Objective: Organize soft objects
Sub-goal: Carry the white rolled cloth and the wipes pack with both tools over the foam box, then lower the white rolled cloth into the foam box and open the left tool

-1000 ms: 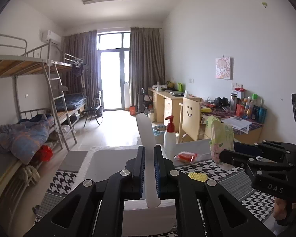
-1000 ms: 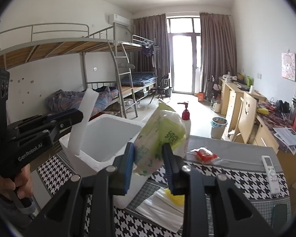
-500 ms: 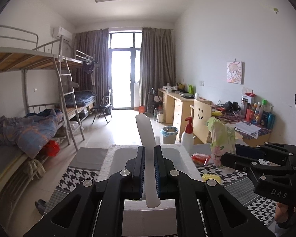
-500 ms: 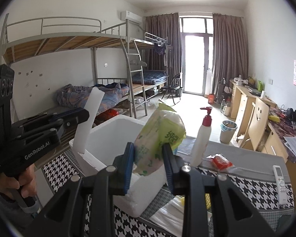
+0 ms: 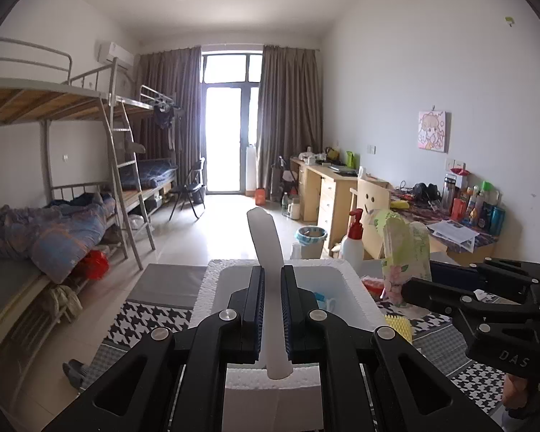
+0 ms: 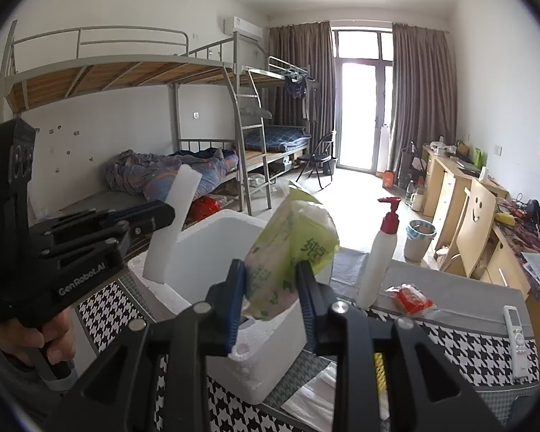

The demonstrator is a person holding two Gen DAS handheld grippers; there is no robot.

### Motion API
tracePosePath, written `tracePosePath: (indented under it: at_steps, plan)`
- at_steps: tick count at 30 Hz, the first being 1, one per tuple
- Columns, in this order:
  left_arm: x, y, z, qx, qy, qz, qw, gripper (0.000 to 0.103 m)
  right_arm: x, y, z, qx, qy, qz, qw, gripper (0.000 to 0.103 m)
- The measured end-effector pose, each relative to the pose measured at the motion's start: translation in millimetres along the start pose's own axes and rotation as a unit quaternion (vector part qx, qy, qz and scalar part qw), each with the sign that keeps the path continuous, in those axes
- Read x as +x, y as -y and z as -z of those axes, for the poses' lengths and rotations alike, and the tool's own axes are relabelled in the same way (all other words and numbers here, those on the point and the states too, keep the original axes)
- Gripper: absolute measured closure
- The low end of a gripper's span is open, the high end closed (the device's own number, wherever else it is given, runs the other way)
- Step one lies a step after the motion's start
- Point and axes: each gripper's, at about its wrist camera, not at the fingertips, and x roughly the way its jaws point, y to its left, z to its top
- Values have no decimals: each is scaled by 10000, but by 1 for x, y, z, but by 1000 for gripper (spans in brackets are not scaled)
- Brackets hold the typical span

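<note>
My left gripper (image 5: pixel 271 306) is shut on a white foam slab (image 5: pixel 266 241), held upright over the near edge of an open white foam box (image 5: pixel 212 280). The slab (image 6: pixel 172 223) and left gripper (image 6: pixel 140 216) also show at the left of the right wrist view, above the box (image 6: pixel 212 237). My right gripper (image 6: pixel 271 288) is shut on a green soft tissue pack (image 6: pixel 291 248), held above the box's right side. From the left wrist view the pack (image 5: pixel 406 252) and the right gripper (image 5: pixel 414 288) hang just right of the box. Something blue and white lies inside the box.
The box stands on a table with a houndstooth cloth (image 6: pixel 450 345). On it are a white pump bottle (image 6: pixel 378 262), a red packet (image 6: pixel 410 297), a remote (image 6: pixel 516 334), a yellow item (image 5: pixel 399 327) and clear bags (image 6: pixel 313 403). Bunk beds (image 5: pixel 54 216) left, desks (image 5: pixel 327 187) right.
Both grippers have drifted along the table with their loads, so the foam box now sits squarely under the left gripper and the pump bottle has shifted right.
</note>
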Motion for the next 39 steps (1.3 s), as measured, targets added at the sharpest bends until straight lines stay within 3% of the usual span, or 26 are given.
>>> tracePosePath:
  at_steps: [32, 33, 36, 39]
  plan:
    - [48, -3, 0, 65, -512, 72, 9986, 90, 13, 2, -3, 187, -127, 252, 9994, 69]
    - [48, -3, 0, 73, -530, 96, 9985, 81, 13, 2, -3, 196, -122, 255, 9994, 69]
    - [46, 0, 0, 135, -495, 101, 9986, 38, 10, 1, -3, 215, -104, 249, 9994, 69]
    - [39, 1, 0, 239, -326, 18, 9992, 18, 10, 2, -3, 240, -109, 258, 9993, 69]
